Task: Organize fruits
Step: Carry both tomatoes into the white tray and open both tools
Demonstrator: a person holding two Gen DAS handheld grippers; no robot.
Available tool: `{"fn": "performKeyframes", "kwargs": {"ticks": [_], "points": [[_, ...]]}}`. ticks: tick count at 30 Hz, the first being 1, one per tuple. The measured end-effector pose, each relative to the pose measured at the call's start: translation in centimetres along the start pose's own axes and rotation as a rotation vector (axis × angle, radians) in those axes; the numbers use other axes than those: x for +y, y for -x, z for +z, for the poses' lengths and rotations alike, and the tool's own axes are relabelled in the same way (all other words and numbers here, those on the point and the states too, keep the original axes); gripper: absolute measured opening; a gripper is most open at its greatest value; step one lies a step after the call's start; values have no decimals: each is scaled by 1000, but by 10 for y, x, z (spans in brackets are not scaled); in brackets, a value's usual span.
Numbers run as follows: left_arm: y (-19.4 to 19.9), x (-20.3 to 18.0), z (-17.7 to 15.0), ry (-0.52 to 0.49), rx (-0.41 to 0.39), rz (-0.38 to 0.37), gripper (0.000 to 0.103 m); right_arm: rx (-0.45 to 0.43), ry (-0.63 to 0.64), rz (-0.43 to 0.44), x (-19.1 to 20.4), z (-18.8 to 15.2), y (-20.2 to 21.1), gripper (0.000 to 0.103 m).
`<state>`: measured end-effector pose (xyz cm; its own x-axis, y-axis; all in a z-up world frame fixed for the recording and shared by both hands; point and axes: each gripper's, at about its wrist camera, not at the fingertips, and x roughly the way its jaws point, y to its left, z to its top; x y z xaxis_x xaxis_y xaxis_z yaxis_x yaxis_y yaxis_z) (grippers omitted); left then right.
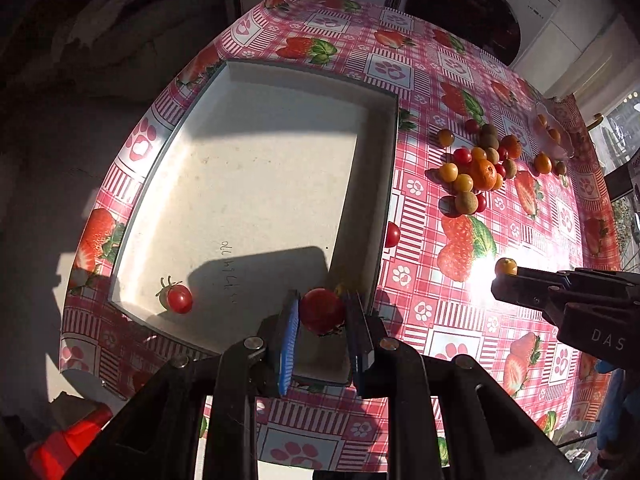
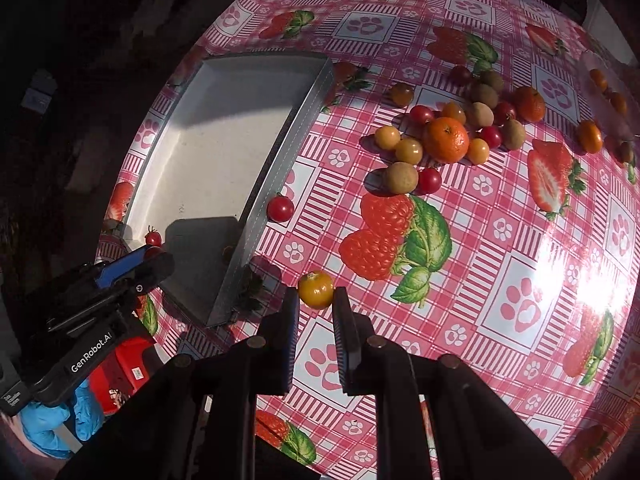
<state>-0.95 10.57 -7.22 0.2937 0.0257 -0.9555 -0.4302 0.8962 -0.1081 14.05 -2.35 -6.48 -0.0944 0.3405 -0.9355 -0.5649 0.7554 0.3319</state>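
Observation:
My left gripper is shut on a red cherry tomato and holds it over the near right corner of the white tray. Another red tomato with a green stem lies in the tray's near left corner. My right gripper is shut on a yellow cherry tomato above the tablecloth, right of the tray. A pile of mixed fruit, with a mandarin, kiwis and red and yellow tomatoes, lies further right. The right gripper also shows in the left wrist view.
A loose red tomato lies against the tray's right wall. A clear dish holding small orange fruits stands at the far right edge. A washing machine stands behind the table. The strawberry-print cloth covers the table.

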Motion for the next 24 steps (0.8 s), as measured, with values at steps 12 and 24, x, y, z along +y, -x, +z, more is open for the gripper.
{"fn": "performKeyframes", "kwargs": {"ticks": [12, 24], "points": [[-26, 54, 17, 26, 18, 80, 23, 56, 96, 43, 66, 36, -49, 18], [-62, 83, 12, 72, 68, 122, 23, 157, 184, -16, 93, 50, -97, 18]]}}
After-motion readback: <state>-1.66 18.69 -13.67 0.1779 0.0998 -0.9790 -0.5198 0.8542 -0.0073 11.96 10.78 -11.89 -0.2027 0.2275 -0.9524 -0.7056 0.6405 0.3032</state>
